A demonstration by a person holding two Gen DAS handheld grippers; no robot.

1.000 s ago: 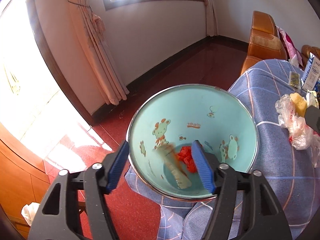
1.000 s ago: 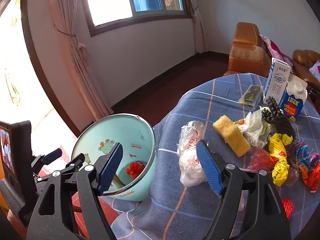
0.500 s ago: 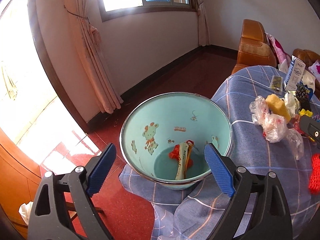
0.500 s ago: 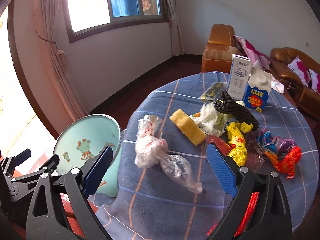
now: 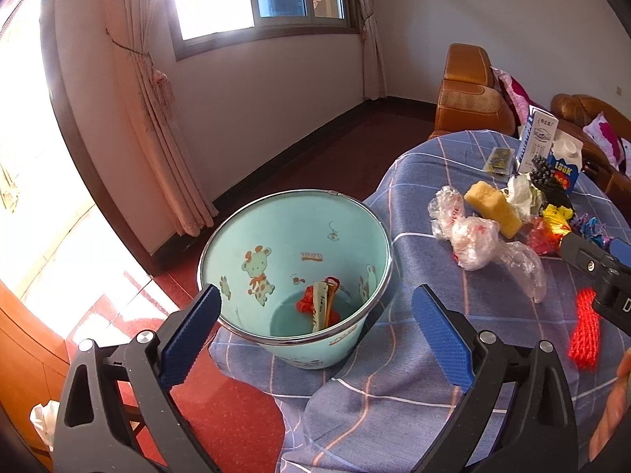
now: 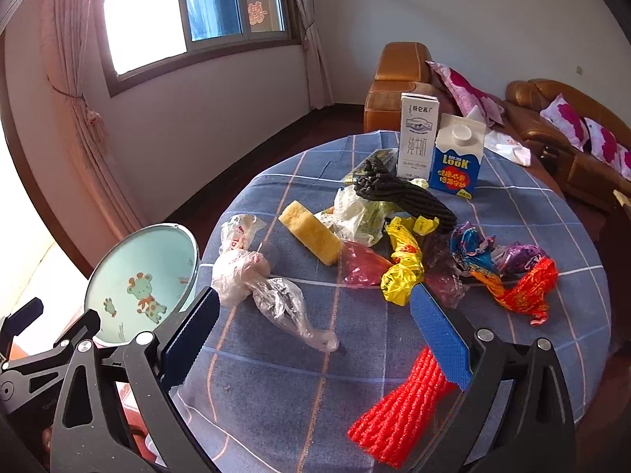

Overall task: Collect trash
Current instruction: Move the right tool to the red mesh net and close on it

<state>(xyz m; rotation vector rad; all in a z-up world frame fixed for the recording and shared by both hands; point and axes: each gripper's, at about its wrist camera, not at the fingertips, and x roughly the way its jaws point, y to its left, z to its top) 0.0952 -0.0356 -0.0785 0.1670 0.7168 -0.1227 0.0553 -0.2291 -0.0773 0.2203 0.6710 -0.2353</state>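
Trash wrapper stands on end, leaning inside bin.

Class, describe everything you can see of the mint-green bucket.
The bucket looks like mint-green plastic with a shiny metal rim and cartoon giraffe prints inside. It sits at the edge of the table, tilted toward the camera, against the checked cloth. It is nearly empty: red scraps and a long wrapper lie at the bottom.
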